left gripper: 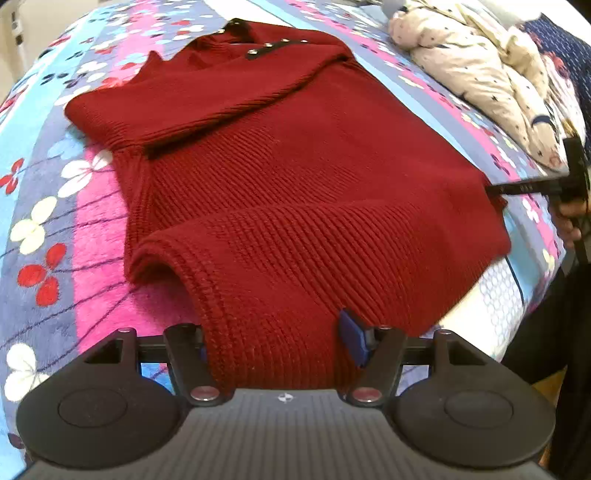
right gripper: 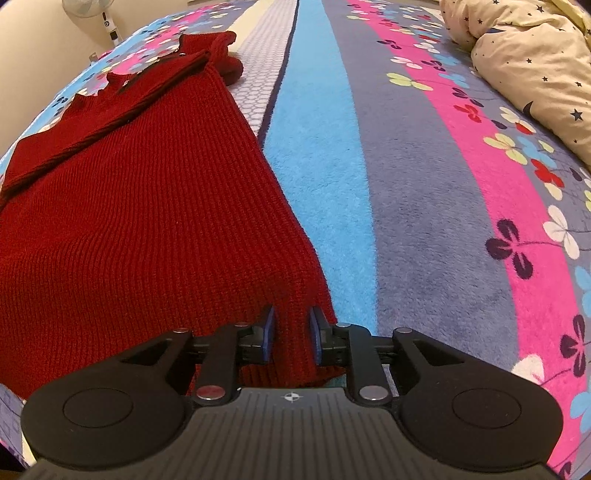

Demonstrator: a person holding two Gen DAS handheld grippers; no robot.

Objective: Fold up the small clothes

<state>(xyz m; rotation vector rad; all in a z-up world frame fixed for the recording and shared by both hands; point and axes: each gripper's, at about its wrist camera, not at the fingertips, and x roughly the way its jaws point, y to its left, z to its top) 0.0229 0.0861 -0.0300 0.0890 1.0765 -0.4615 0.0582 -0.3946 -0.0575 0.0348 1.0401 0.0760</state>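
A dark red knit sweater (left gripper: 295, 162) lies on the bed, one sleeve folded across its chest, collar with small studs at the far end. My left gripper (left gripper: 277, 339) has its jaws wide apart with the sweater's near hem draped between them; the fabric covers the left finger. My right gripper (right gripper: 291, 332) has its blue pads (right gripper: 269, 332) closed on the hem corner of the sweater (right gripper: 129, 206). The right gripper also shows in the left wrist view (left gripper: 535, 188) at the sweater's right edge.
The bed is covered by a striped floral blanket (right gripper: 424, 184). A cream star-print garment (left gripper: 480, 74) lies crumpled at the far right, also seen in the right wrist view (right gripper: 535, 62). A fan (right gripper: 92, 14) stands beyond the bed. The bed edge is at the right (left gripper: 517, 295).
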